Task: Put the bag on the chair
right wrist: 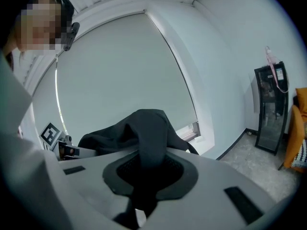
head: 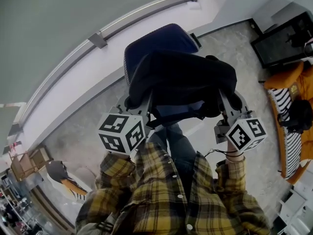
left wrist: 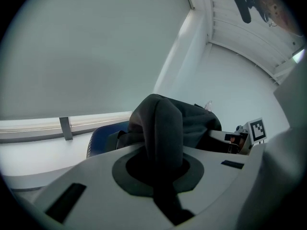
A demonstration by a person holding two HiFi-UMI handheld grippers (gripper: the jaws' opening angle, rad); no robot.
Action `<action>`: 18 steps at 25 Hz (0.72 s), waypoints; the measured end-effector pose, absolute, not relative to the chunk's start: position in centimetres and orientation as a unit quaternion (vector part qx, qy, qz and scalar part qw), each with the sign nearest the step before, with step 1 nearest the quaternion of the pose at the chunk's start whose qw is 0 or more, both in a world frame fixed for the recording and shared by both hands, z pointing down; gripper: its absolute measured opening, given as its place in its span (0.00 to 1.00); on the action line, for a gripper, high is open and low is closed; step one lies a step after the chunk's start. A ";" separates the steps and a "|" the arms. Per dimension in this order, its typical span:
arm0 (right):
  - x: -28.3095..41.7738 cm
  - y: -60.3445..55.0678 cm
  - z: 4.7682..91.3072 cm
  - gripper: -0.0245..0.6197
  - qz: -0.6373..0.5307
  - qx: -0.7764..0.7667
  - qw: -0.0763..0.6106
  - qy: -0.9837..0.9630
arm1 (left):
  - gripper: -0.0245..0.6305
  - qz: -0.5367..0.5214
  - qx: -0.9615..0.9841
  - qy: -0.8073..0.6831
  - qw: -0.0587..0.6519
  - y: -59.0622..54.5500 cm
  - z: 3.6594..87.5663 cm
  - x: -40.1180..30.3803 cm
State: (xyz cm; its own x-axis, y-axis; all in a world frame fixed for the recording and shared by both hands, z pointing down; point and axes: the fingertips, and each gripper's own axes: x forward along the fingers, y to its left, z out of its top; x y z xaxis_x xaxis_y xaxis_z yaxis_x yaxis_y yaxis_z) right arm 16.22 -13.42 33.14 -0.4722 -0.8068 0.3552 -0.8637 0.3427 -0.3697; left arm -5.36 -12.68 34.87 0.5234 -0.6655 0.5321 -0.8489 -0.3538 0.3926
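Holding the dark bag [head: 186,77] stretched between them, the left tongs [head: 145,102] and right tongs [head: 226,101] each clamp a fabric fold, with the blue chair [head: 159,40] just beyond. Next, it likely needs lowering onto the seat, then release.

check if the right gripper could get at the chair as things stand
Probably not: the right gripper is shut on the black bag, which hangs between it and the blue chair.
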 end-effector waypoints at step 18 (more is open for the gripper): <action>15.7 -18.9 38.3 0.13 0.262 0.515 0.074 -0.813 | 0.09 0.152 0.809 -0.465 0.327 -17.6 40.2 -5.8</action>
